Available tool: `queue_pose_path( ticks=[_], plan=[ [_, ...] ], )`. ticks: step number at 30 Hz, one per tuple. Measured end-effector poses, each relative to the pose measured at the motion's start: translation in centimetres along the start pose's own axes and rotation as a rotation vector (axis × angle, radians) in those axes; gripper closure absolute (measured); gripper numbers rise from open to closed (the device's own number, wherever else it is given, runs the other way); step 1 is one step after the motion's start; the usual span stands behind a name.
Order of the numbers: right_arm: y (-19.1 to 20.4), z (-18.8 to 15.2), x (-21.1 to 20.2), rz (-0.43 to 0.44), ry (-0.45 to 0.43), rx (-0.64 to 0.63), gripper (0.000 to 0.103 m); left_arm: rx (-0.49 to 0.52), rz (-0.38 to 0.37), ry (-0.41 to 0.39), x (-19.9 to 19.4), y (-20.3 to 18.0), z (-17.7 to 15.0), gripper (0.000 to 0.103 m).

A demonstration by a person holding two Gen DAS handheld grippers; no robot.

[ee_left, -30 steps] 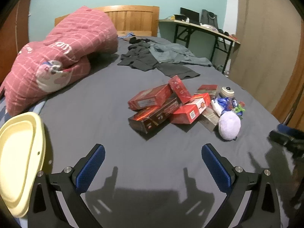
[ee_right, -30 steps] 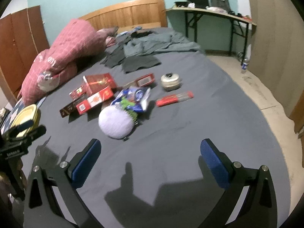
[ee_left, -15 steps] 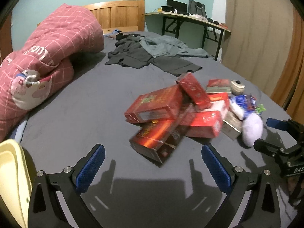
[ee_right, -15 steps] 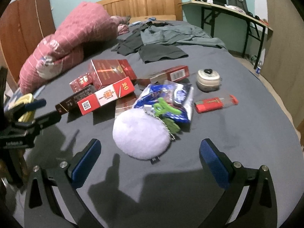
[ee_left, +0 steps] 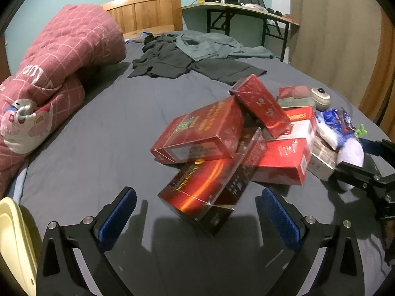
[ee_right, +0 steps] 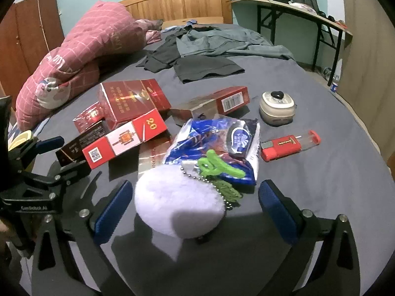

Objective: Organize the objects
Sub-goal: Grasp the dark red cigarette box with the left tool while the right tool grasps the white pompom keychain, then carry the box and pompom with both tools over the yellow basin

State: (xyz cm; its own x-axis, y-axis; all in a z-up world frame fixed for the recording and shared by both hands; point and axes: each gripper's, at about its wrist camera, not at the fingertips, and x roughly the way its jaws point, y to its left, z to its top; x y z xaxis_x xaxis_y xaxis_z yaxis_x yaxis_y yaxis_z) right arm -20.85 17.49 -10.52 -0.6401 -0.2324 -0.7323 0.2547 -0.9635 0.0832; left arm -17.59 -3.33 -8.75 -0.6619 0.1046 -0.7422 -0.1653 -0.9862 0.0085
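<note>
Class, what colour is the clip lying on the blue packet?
Bright green clip; the blue packet shows best in the right wrist view.

On the bed (ee_right: 308,197), stacked cartons (ee_right: 123,120) lie left of a plastic packet (ee_right: 222,143). A fluffy pom-pom (ee_right: 177,204) sits just before the packet. A round tin (ee_right: 277,107) and a lighter (ee_right: 284,145) lie right. Clothes (ee_right: 205,49) spread behind, a quilt (ee_right: 81,56) far left.

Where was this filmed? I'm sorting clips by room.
Most likely a bedroom: the clutter lies on a bed with a wooden headboard, a rolled pink quilt and loose clothes.
</note>
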Motion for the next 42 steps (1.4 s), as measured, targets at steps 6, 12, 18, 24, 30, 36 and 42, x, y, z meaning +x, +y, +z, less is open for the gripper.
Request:
queue_pose_path(
  ticks=[6,12,18,24,30,36,42],
  plan=[
    [0.3,-0.2,-0.2,0.03,0.001,-0.026,0.034,-0.041,-0.003,0.039,1.2,0.5,0.0,0.046],
    [0.1,-0.3,-0.6,0.047,-0.012,-0.021,0.039,-0.03,-0.022,0.001,0.7,0.1,0.2,0.047],
    [-0.6,-0.1,-1.7,0.071,-0.033,-0.01,0.04,-0.048,-0.051,-0.028,-0.3,0.7,0.0,0.047],
    [-1.3,0.1,-2.9,0.089,-0.041,0.014,0.04,-0.022,-0.048,-0.051,-2.4,-0.2,-0.6,0.047],
    [-1.4,0.0,-4.2,0.101,-0.056,0.016,0.04,-0.031,-0.037,-0.074,-4.8,-1.3,-1.3,0.047],
    [-1.5,-0.2,-5.2,0.098,-0.071,0.021,0.04,-0.065,-0.017,-0.097,-7.3,-1.7,-2.9,0.047],
    [-0.8,-0.1,-7.4,0.101,-0.116,0.017,0.04,-0.079,-0.002,-0.106,-10.6,-2.5,-3.7,0.047]
  ],
)
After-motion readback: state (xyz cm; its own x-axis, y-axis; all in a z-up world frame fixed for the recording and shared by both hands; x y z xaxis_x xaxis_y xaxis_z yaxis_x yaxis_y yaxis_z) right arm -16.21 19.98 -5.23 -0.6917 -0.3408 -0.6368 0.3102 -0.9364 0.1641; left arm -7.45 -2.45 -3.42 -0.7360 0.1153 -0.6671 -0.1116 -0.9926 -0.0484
